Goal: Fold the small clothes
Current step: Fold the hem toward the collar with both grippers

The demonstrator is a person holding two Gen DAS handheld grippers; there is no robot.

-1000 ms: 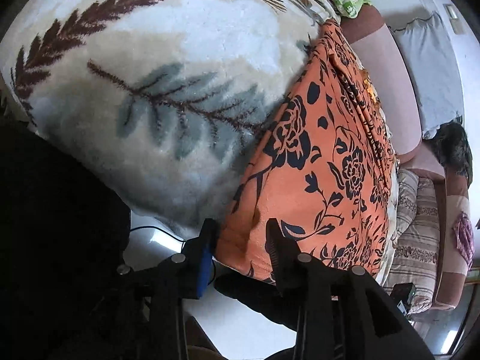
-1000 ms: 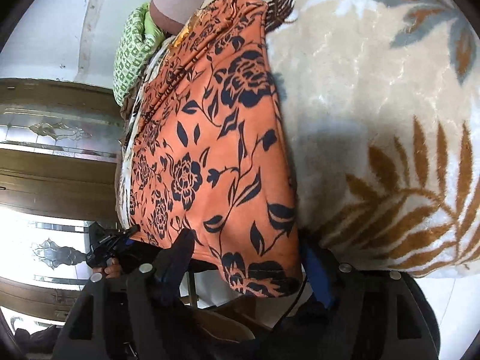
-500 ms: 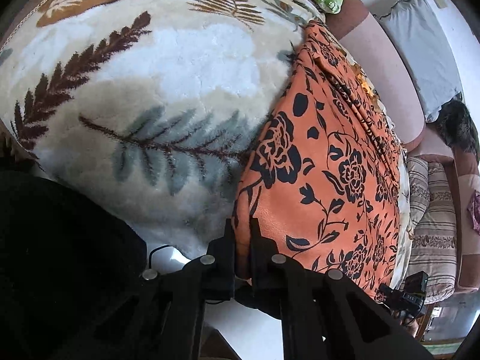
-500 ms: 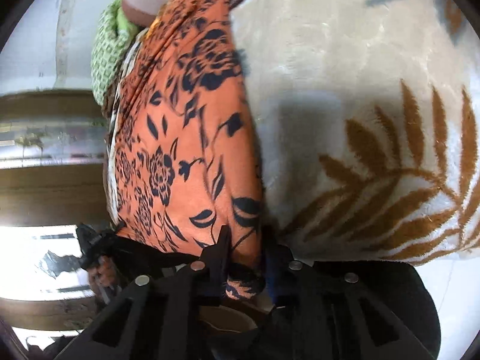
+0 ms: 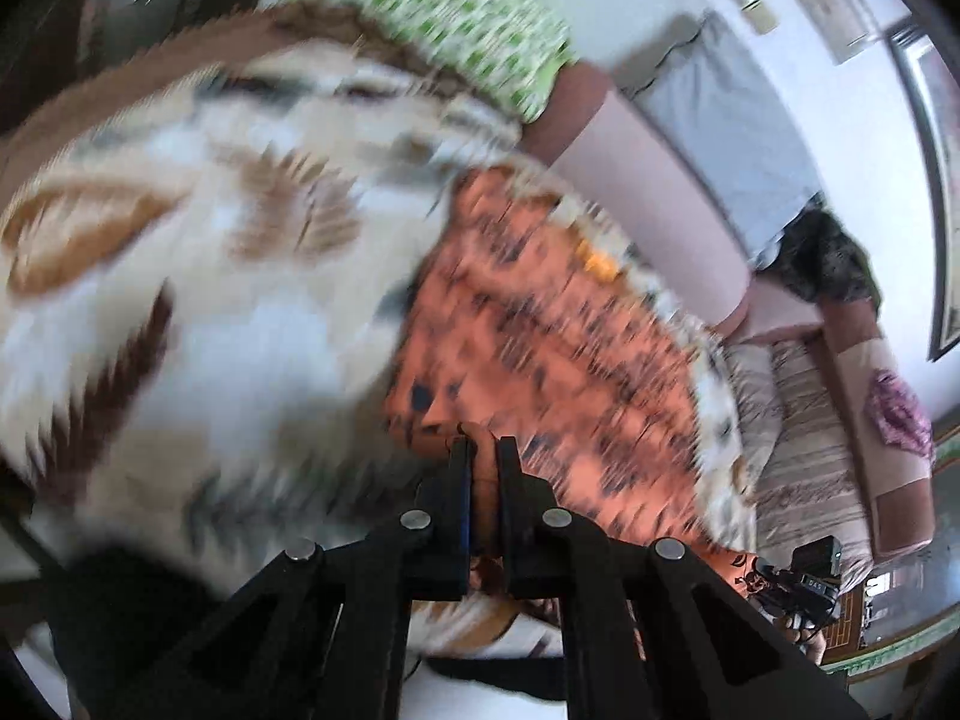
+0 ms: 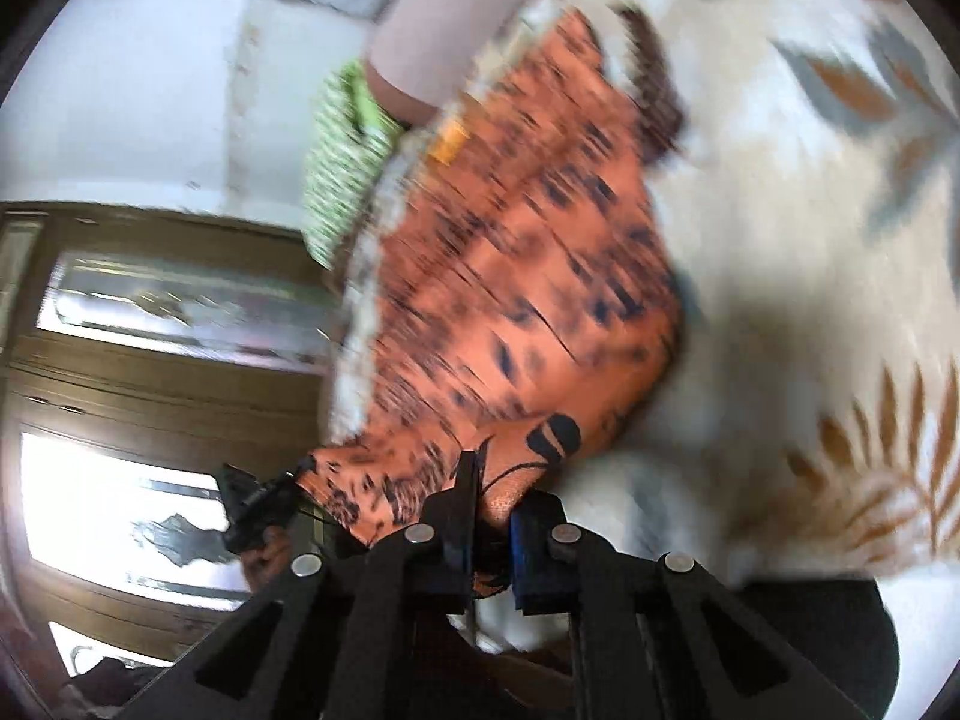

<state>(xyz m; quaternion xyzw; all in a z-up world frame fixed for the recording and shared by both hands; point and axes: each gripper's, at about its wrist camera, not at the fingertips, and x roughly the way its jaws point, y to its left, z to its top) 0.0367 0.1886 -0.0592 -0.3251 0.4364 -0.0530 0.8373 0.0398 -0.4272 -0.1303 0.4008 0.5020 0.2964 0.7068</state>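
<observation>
Left gripper (image 5: 483,450) and right gripper (image 6: 495,474) each clamped on the orange floral garment (image 6: 528,276) at the near edge of the leaf-patterned blanket (image 6: 810,240).

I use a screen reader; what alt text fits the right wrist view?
Blurred fisheye view: the right gripper is shut on the near corner of an orange black-flowered garment lying on a cream leaf-patterned blanket, with a wooden door at left.

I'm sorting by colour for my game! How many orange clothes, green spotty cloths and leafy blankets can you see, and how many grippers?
Orange flowered garment: 1
Green patterned cloth: 1
Leaf-print blanket: 1
Grippers: 2, left gripper and right gripper
Total: 5
</observation>
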